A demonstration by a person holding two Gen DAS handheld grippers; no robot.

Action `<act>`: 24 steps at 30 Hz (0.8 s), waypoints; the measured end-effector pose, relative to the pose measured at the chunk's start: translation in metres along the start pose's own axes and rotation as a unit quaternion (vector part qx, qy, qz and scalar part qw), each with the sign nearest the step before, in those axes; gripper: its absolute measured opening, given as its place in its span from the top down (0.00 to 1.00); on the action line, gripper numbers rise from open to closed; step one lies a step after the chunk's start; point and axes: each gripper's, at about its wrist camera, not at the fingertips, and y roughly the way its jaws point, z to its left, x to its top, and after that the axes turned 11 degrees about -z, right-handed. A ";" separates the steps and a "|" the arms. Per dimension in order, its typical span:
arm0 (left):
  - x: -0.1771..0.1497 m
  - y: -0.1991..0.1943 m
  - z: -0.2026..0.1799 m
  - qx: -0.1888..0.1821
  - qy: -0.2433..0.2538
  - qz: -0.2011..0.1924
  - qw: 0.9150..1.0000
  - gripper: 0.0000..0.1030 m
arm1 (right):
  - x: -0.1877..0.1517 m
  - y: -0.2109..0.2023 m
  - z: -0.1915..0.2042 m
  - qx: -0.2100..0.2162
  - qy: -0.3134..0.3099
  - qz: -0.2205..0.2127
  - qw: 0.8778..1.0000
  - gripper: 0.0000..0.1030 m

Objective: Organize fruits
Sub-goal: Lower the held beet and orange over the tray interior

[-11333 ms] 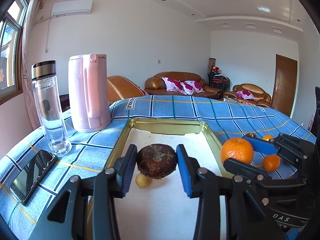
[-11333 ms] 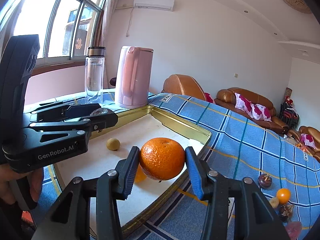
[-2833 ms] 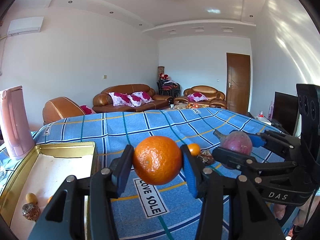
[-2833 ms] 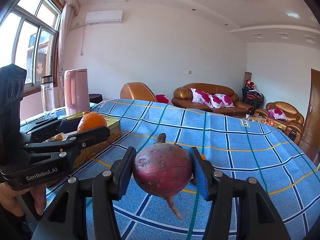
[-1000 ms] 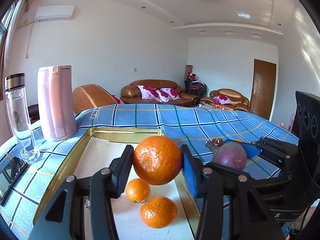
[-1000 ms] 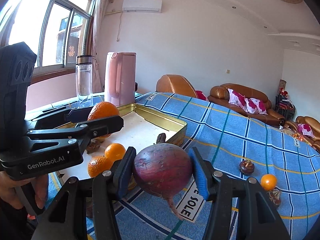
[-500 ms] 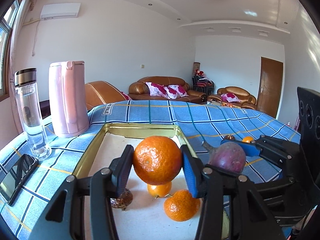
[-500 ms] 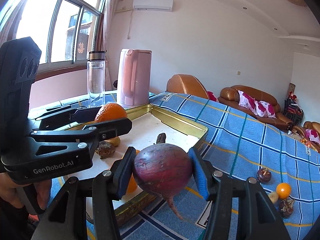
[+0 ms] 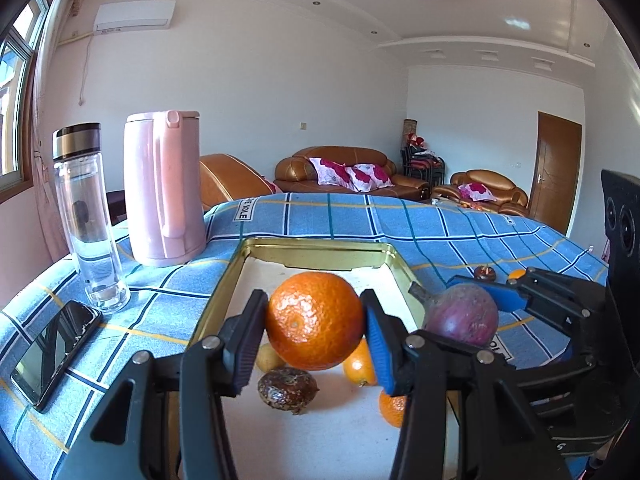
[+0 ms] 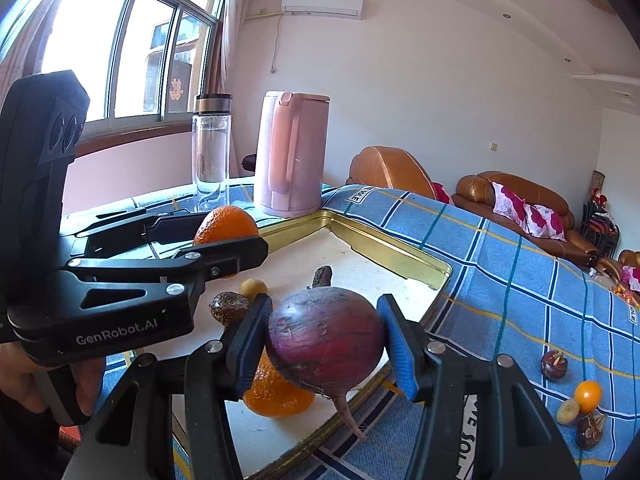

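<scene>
the left gripper (image 9: pixel 316 320) clamps a large orange (image 9: pixel 315 320) directly above the gold tray (image 9: pixel 320 249), so the drop is straight down. the right gripper (image 10: pixel 326 340) grips a beetroot (image 10: pixel 325 340) over the tray's near right rim, root tail pointing down.

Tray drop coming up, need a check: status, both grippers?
Left gripper shut on orange, over tray. Right gripper shut on beet at tray's edge. Fruit already below both.
</scene>
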 end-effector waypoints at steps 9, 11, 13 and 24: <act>-0.002 0.003 0.016 0.016 -0.002 0.017 1.000 0.52 | 0.002 0.011 0.007 0.009 0.000 0.012 1.000 0.45; -0.003 0.005 0.018 0.019 -0.001 0.025 1.000 0.52 | 0.002 0.014 0.008 0.011 0.000 0.016 1.000 0.45; -0.004 0.007 0.022 0.021 -0.001 0.033 0.999 0.52 | 0.001 0.017 0.010 0.013 0.000 0.022 1.000 0.45; -0.013 0.007 0.031 0.028 0.013 0.059 0.998 0.52 | 0.003 0.024 0.021 0.025 -0.011 0.038 0.999 0.45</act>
